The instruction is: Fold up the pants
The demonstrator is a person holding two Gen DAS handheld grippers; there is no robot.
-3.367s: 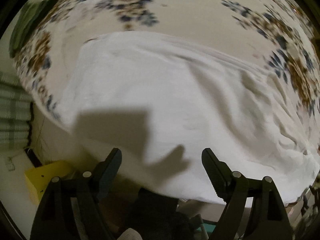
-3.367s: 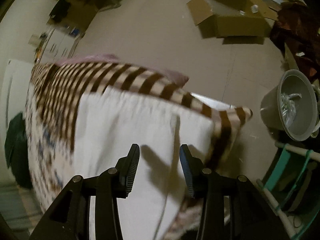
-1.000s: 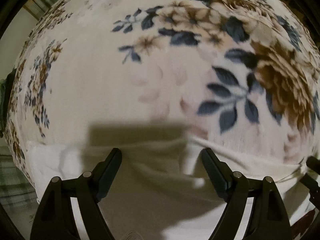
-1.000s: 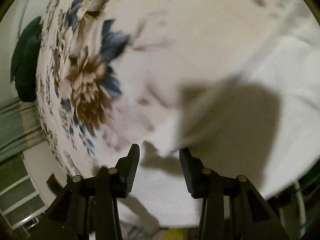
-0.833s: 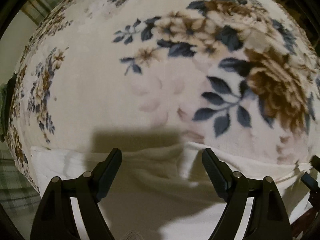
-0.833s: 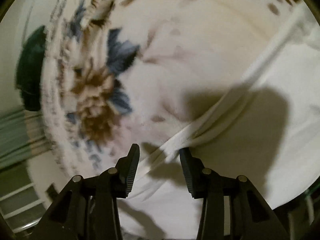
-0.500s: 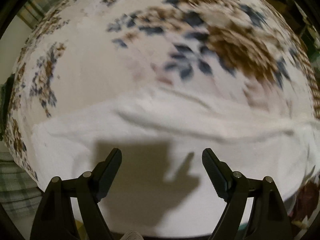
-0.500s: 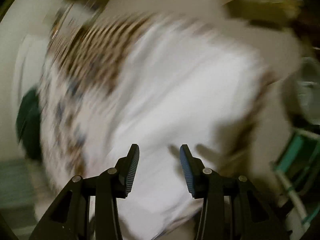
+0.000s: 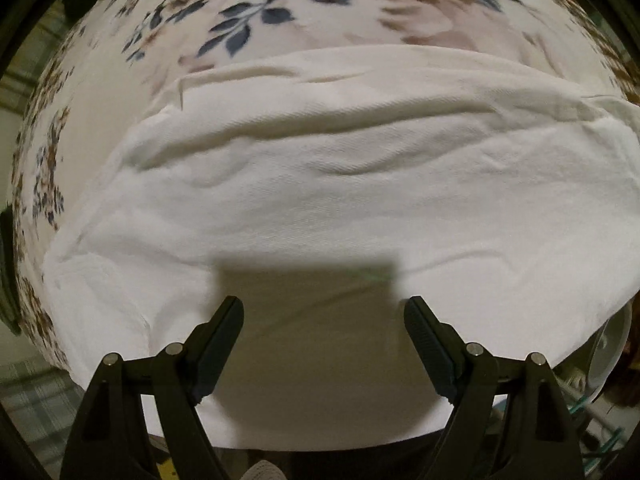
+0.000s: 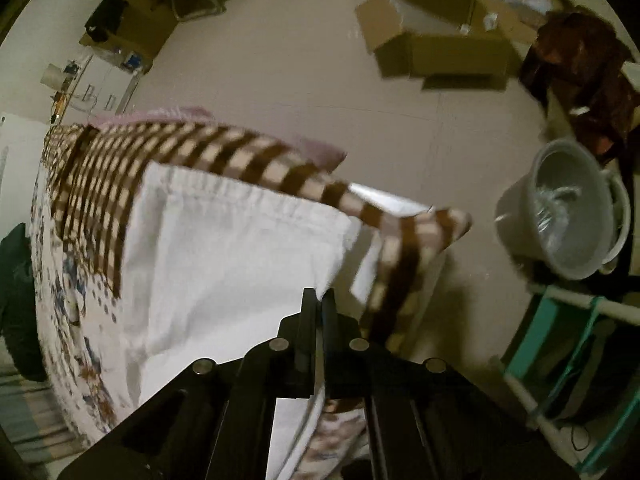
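White pants (image 9: pixel 340 200) lie spread on a floral blanket (image 9: pixel 280 8), with folded layers across the far side. My left gripper (image 9: pixel 322 332) is open and empty, just above the near part of the pants. In the right wrist view the pants (image 10: pixel 224 256) lie near the bed's corner. My right gripper (image 10: pixel 319 300) is shut on the near right edge of the pants.
A brown checked blanket border (image 10: pixel 240 152) runs along the bed's edge. On the floor are an open cardboard box (image 10: pixel 444 36), a grey bucket (image 10: pixel 568 212), a teal frame (image 10: pixel 560 344) and dark clothes (image 10: pixel 580 64).
The right gripper swung from the far hem to the pants' near right edge and closed on it. The left gripper drew back over the pants and stayed open.
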